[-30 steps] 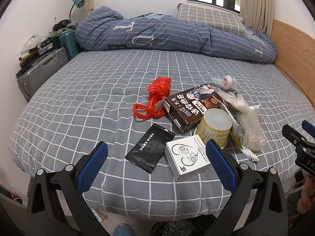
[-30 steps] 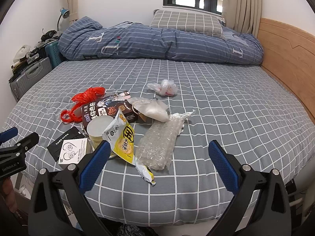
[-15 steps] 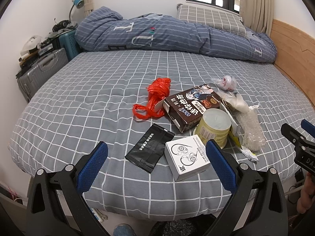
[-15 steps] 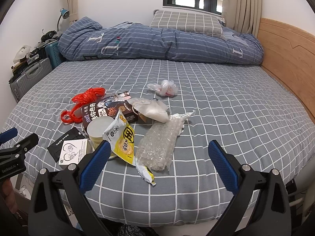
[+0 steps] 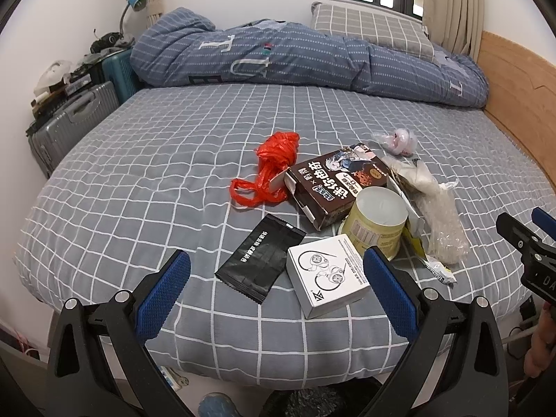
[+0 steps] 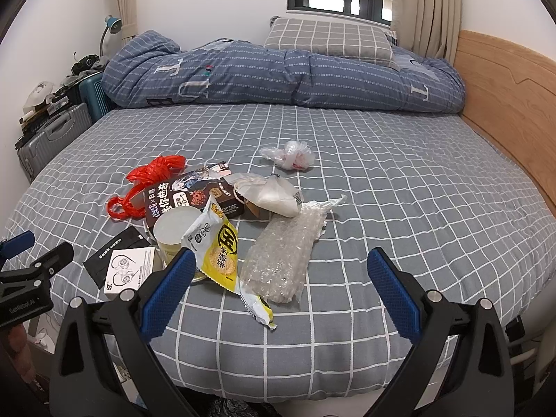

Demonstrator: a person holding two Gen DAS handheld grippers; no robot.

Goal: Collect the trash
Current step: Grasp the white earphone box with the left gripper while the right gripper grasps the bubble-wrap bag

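Trash lies on the grey checked bed (image 5: 139,180): a red plastic bag (image 5: 274,170), a brown box (image 5: 333,184), a yellow paper cup (image 5: 377,222), a black sachet (image 5: 260,260) and a white earphone box (image 5: 326,274). The right wrist view adds a yellow snack wrapper (image 6: 219,250), bubble wrap (image 6: 281,253), a white pouch (image 6: 274,194) and a crumpled clear bag (image 6: 292,154). My left gripper (image 5: 278,288) hangs open at the bed's near edge, over the sachet and white box. My right gripper (image 6: 281,285) is open too, before the bubble wrap. Neither touches anything.
A folded blue duvet (image 5: 295,59) and checked pillow (image 6: 326,38) lie at the bed's far end. A wooden headboard (image 6: 504,97) runs along the right. Suitcases (image 5: 69,118) with clutter stand at the left. A black bag (image 5: 312,401) sits on the floor below.
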